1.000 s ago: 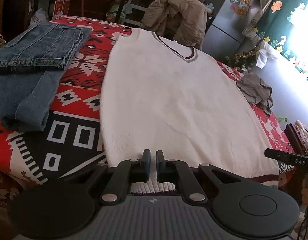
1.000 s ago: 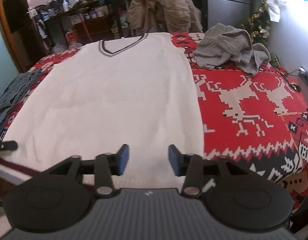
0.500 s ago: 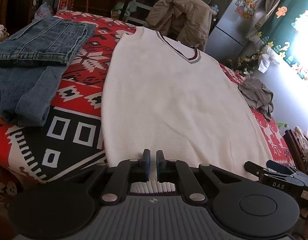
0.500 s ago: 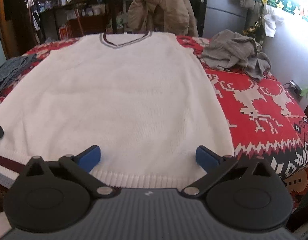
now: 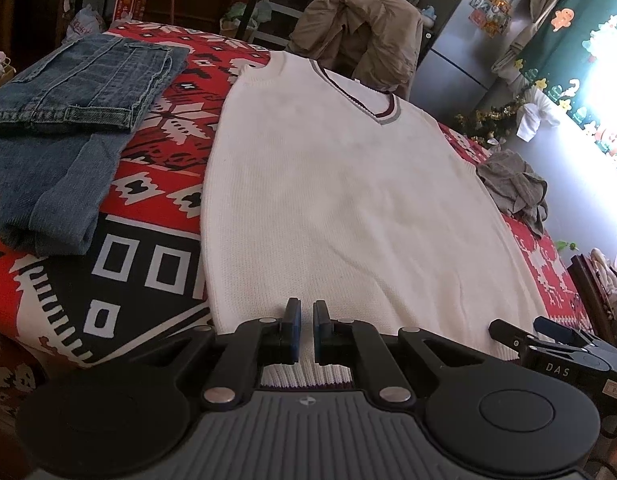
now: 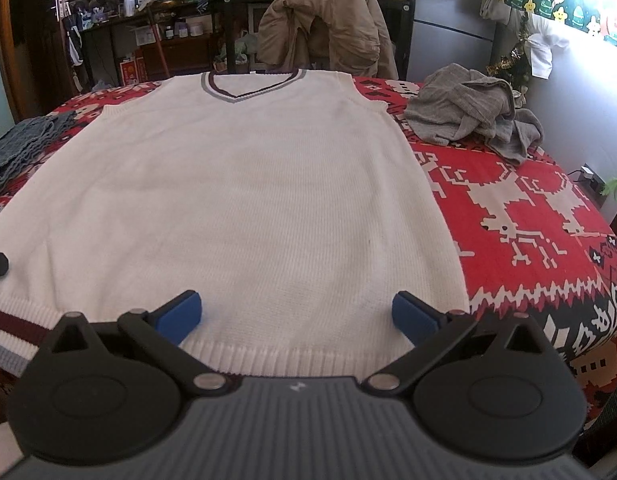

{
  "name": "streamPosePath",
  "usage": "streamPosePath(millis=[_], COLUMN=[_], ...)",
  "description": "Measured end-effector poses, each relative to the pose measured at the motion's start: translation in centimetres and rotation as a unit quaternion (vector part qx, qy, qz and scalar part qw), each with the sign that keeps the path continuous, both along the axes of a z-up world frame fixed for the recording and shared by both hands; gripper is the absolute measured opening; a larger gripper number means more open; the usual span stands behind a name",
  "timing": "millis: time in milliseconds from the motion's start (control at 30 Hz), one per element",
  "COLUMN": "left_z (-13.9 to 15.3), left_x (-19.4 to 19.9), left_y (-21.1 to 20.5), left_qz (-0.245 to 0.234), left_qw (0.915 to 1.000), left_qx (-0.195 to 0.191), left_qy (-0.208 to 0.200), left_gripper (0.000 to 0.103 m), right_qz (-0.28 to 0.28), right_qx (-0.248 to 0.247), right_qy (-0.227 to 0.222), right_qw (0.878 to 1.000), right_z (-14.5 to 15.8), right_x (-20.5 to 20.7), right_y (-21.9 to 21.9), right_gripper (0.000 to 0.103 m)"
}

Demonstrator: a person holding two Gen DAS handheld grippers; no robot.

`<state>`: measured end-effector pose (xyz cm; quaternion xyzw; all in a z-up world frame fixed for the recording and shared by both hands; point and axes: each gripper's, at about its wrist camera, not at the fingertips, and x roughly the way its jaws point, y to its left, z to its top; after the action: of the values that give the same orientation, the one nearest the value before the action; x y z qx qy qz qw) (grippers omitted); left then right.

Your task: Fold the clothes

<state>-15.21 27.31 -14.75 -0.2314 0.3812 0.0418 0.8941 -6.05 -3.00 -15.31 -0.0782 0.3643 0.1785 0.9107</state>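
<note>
I'm seeing the white knit vest [image 6: 236,200] lying flat on the reindeer-patterned surface [image 6: 520,216]. My left hand-held gripper [image 5: 304,330] is pinching its soft, limp ribbed hem; my right hand-held gripper [image 6: 296,314], having just been opening, is gaping empty over the hem.

white V-neck knit vest [image 6: 236,200] | flat, face-up | on bedspread [image 6: 528,232]

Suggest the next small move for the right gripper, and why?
Probably close the right gripper on the white vest's ribbed hem: its jaws have just opened wide over the hem with nothing pinched, while the left gripper looks shut on the hem.
</note>
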Motion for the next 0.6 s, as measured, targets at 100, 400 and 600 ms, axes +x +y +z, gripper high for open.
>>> streamPosePath(millis=[100,400,600], left_z=[0.0,0.6,1.4], left_x=[0.0,0.7,1.3], left_y=[-0.2,-1.3,-4.1], left_qz=[-0.004,-0.009,-0.043], left_qw=[1.0,0.9988,0.9958], left_qx=[0.006,0.044,0.08], left_qy=[-0.001,0.019,0.013], left_gripper=[0.006,0.006,0.006], right_qz=[0.0,0.001,0.002], right_qx=[0.0,0.0,0.0], right_qy=[-0.001,-0.001,-0.002], right_qw=[1.0,1.0,1.0], right_z=[-0.1,-0.2,-0.1], right_x=[0.0,-0.1,0.0], right_y=[0.0,-0.1,0.0], right_gripper=[0.102,0.102,0.102])
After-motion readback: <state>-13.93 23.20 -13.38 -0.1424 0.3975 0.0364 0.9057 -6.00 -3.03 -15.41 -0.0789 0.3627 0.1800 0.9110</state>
